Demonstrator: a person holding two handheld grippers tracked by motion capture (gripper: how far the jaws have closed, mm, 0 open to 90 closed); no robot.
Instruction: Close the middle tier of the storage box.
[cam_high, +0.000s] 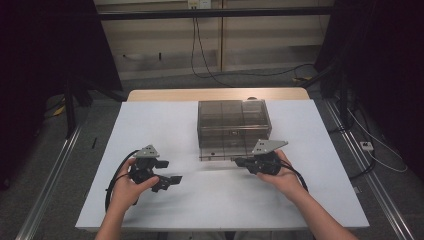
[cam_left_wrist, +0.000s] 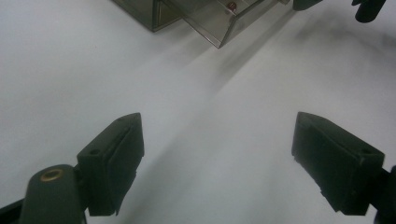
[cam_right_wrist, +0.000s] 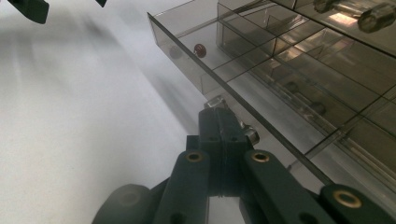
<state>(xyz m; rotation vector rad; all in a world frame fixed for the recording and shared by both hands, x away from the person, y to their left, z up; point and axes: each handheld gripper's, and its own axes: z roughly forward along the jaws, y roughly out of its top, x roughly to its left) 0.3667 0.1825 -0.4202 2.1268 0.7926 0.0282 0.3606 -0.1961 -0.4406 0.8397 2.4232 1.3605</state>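
1. While I watch from the high view, the smoky clear drawer cabinet (cam_high: 233, 125) sits at the table's centre toward twelve o'clock, on the white table (cam_high: 150, 125); nothing stands between it and either gripper.
2. I count one cabinet, one drawer (cam_right_wrist: 261, 93) pulled out toward six o'clock, two grippers and one small red thing (cam_right_wrist: 200, 49) lying in a front compartment of the drawer.
3. My right gripper (cam_right_wrist: 224, 135) is at the drawer's front wall, its jaws clenched on the small clear knob (cam_right_wrist: 250, 133) there; in the high view the right hand (cam_high: 282, 175) holds it at about four o'clock of the cabinet, forearm coming in from five o'clock.
4. My left gripper (cam_left_wrist: 217, 158) hovers over bare table at about eight o'clock of the cabinet, well apart from it, jaws spread wide and holding nothing; the left hand (cam_high: 127, 187) wraps its grip, pointing toward three o'clock.
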